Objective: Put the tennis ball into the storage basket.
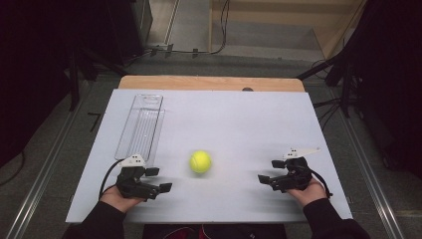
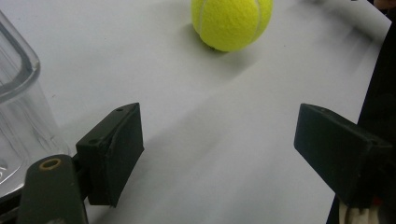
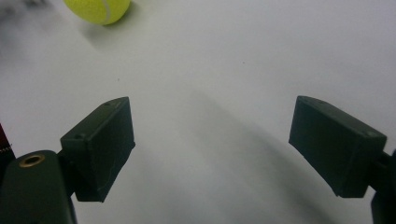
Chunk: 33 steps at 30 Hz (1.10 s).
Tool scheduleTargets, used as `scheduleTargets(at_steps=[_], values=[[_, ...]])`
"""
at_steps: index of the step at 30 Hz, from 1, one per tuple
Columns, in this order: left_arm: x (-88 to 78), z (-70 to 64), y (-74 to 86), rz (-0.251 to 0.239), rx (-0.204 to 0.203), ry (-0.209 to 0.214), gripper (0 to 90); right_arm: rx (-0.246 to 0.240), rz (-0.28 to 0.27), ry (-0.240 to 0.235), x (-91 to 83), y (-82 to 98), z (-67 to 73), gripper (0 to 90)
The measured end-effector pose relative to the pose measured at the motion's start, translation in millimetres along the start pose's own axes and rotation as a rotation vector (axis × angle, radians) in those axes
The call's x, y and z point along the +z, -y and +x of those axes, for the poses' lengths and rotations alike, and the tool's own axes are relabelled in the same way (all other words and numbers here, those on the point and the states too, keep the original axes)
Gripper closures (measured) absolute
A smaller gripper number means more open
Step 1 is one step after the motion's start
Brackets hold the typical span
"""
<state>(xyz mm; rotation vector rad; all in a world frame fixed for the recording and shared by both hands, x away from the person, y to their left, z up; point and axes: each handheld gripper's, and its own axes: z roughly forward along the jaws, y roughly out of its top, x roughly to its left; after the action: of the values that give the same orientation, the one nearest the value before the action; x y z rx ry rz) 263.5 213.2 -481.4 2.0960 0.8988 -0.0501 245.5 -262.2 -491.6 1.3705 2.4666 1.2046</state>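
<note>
Both grippers rest low on the white tabletop (image 1: 239,119), your left gripper (image 1: 158,179) and right gripper (image 1: 268,171) each with jaws apart and nothing between them. Ahead of the left one and toward its inner side sits the fuzzy yellow-green tennis ball (image 1: 200,161), well apart from either. Judge it light, springy and apt to roll: take it across its middle, pads on opposite sides. Just beside your left gripper's outer jaw stands the clear plastic rectangular tray (image 1: 142,124); nothing lies between your jaws and the ball.
</note>
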Motion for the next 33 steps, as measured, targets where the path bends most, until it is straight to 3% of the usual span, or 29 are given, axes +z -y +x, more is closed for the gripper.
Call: scheduleTargets(at_steps=[33], values=[[-2.9, 0.8, 0.4, -0.011, 0.004, -0.009, 16.1, -0.012, 0.000, 0.000, 2.1, 0.4, 1.0, 12.3]])
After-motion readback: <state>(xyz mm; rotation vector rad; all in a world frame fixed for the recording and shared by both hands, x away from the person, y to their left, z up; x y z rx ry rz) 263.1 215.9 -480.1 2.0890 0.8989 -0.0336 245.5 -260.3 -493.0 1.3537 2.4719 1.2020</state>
